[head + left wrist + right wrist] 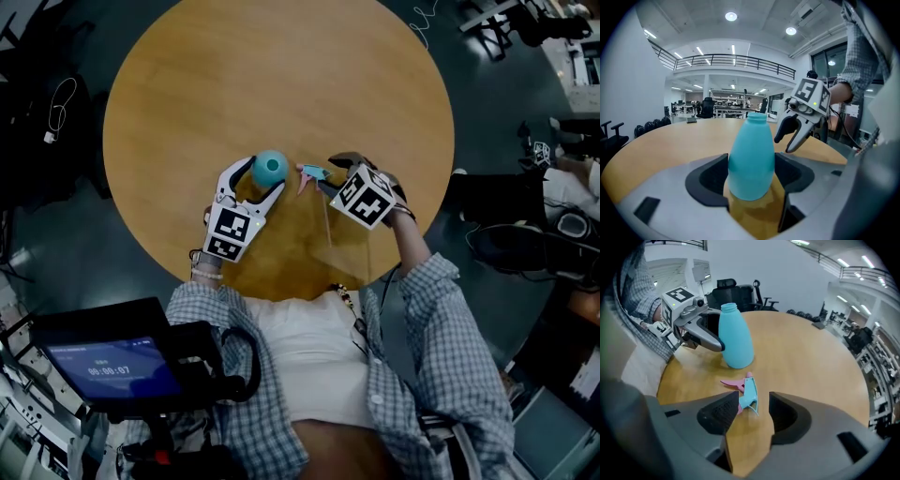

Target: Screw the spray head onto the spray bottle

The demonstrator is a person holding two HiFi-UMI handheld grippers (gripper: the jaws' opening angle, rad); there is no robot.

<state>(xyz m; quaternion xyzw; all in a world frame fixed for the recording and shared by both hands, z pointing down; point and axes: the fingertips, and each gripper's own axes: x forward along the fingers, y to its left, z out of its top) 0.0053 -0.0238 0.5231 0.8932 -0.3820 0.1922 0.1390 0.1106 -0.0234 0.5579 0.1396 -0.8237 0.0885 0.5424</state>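
A teal spray bottle stands upright with no cap on the round wooden table. My left gripper is shut on the bottle's body, one pad against each side. The spray head, teal with a pink trigger, lies on its side on the table just right of the bottle. My right gripper points steeply down over it, jaws open. The head's rear end sits between the fingertips, and neither pad presses on it. In the left gripper view the right gripper hangs just beyond the bottle.
The work is near the table's front edge, close to the person's body. A device with a lit screen sits at the lower left. Office chairs and cables stand on the dark floor around the table.
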